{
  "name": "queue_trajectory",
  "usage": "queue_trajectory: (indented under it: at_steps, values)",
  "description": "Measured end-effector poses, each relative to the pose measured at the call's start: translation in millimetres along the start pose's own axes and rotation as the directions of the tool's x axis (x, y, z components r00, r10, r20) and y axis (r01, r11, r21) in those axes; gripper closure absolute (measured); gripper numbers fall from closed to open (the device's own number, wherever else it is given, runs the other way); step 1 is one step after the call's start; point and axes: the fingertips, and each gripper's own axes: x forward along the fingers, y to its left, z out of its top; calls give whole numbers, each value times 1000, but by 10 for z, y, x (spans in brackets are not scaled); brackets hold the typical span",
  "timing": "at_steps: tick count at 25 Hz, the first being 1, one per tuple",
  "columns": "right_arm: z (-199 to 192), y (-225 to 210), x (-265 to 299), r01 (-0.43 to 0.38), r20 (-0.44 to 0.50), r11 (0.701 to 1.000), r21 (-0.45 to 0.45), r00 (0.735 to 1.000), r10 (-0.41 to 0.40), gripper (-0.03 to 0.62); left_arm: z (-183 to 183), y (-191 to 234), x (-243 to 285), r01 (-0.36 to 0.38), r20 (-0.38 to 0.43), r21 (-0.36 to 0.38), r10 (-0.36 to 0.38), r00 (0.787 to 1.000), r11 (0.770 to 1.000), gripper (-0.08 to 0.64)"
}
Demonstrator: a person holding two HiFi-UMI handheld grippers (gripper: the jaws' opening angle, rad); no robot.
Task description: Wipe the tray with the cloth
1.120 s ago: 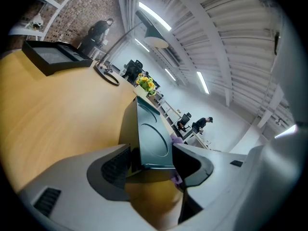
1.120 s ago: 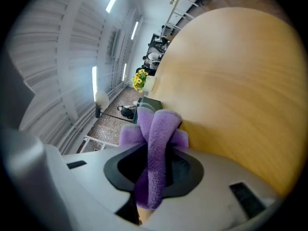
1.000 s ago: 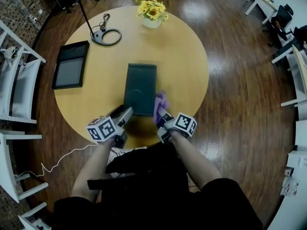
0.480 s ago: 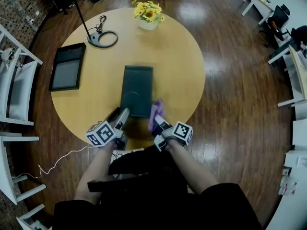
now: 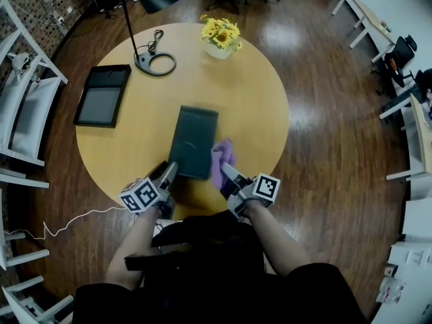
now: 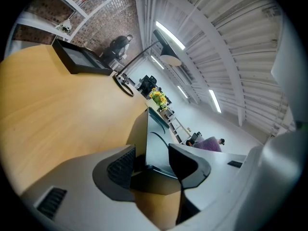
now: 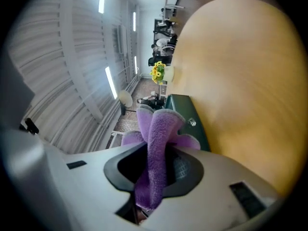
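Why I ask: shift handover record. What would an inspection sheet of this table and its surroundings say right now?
Surface: round wooden table, bare wood showing.
Job's things: dark tray lies towards the near edge; purple cloth is held by its right side.
Clutter: black flat tray at left; desk lamp; yellow flowers at the far edge.
Grippers: left tongs have just been closing round the dark tray's near end, pads not yet pressing; right tongs shut on the cloth.
Cables: lamp cord by its base; white cable on the floor.
Surroundings: wooden floor; white chairs at left.
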Motion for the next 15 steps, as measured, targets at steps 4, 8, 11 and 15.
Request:
queue_trajectory:
  at_steps: [4,8,11,15]
  values:
    - [362,133,206,95,-72,969,-226,991,-114,505,62,-90,14,-24,21,61,23,1000,998,354]
    - [491,388,754,89,-175,810,-580,957,-231,504,28,-181,27,-64,6,167,63,998,984,354]
    - [473,349,1177,90,-202,659,-747,913,-353,503,-2,-251,-17,-74,-2,231,77,997,970,354]
    - [388,145,1661,65,-206,458,-886,831,-517,503,26,-366,-64,-68,-11,350,76,997,934,354]
